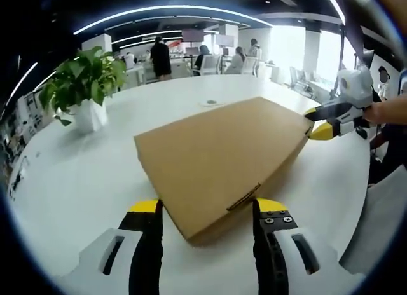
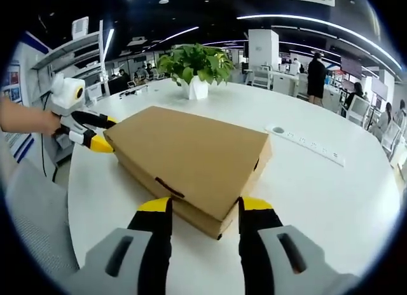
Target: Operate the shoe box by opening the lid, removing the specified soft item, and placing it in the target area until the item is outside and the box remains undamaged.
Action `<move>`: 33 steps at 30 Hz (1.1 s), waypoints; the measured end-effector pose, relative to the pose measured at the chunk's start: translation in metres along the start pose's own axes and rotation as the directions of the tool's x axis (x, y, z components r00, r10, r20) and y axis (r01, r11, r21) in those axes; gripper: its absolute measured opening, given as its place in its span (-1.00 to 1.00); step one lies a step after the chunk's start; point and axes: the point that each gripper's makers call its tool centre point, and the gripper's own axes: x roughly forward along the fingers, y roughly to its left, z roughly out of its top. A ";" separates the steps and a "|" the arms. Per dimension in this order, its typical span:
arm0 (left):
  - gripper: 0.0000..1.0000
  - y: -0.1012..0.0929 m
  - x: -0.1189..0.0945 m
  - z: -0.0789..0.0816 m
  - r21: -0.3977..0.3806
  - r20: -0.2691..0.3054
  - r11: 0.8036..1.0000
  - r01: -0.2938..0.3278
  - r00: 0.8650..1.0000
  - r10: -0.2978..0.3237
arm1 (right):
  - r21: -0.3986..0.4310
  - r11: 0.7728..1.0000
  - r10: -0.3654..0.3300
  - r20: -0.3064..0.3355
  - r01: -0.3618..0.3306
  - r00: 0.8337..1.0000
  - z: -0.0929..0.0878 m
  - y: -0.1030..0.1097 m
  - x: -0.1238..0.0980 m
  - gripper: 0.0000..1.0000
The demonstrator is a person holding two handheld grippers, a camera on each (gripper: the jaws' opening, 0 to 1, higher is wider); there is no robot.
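Brown cardboard box (image 1: 219,163) sitting mid-frame on white table (image 1: 82,174), lid shut. We're bracketing opposite corners: left gripper (image 1: 207,213) wide, right gripper (image 2: 200,209) wide. Next we're likely lifting lid gently.

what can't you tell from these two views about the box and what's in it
- Contents of the flat brown cardboard shoe box: hidden in both views by its closed lid, so the soft item cannot be seen.
- Whether either yellow-tipped gripper touches the box: in the left gripper view the left gripper straddles a corner; in the right gripper view the right gripper does too; contact is unclear.
- The box's underside: hidden by the round white table.
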 end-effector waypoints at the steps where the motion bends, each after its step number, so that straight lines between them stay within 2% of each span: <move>1: 0.12 -0.001 -0.001 0.000 0.004 -0.003 1.000 0.006 1.000 -0.006 | 0.002 1.000 0.000 0.000 0.000 1.000 0.000 0.001 -0.001 -0.27; 13: 0.12 -0.001 -0.009 -0.002 0.029 -0.024 0.998 0.047 0.999 -0.046 | -0.008 1.000 0.002 0.000 -0.002 1.000 -0.005 0.015 -0.008 -0.33; 33: 0.11 0.007 -0.018 -0.009 0.048 -0.052 0.995 0.084 0.995 -0.081 | -0.006 1.000 0.025 0.011 -0.025 1.000 -0.009 0.039 -0.013 -0.27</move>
